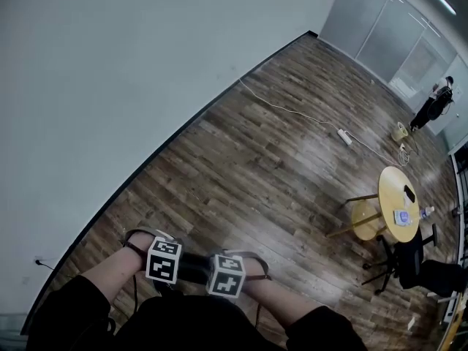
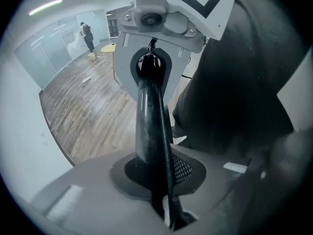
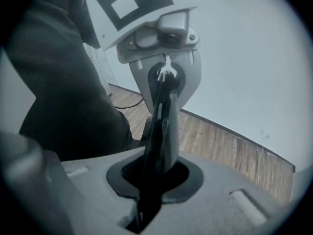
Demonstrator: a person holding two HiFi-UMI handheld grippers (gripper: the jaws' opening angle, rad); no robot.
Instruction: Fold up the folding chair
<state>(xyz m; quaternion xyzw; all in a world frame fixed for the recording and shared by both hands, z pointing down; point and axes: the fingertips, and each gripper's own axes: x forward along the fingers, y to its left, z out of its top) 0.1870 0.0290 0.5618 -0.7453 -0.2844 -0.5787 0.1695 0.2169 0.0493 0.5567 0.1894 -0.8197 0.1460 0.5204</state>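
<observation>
Of the folding chair I see only a glossy black bar (image 1: 194,268), low in the head view and close to the person's body. It runs between my two grippers. My left gripper (image 1: 165,262) and my right gripper (image 1: 224,275) face each other along it, each shut on one end. In the left gripper view the bar (image 2: 152,131) rises from my left gripper's jaws (image 2: 164,204) to the right gripper (image 2: 151,62) opposite. In the right gripper view the bar (image 3: 164,126) runs from my right gripper (image 3: 146,199) up to the left gripper (image 3: 166,75). The rest of the chair is hidden.
A pale wall (image 1: 110,86) runs along the left of the wooden floor. At the right stand a round yellow table (image 1: 399,203), a yellow stool (image 1: 363,219) and a black office chair (image 1: 402,258). A white cable with a power strip (image 1: 344,137) lies beyond. A person (image 1: 436,102) stands far off.
</observation>
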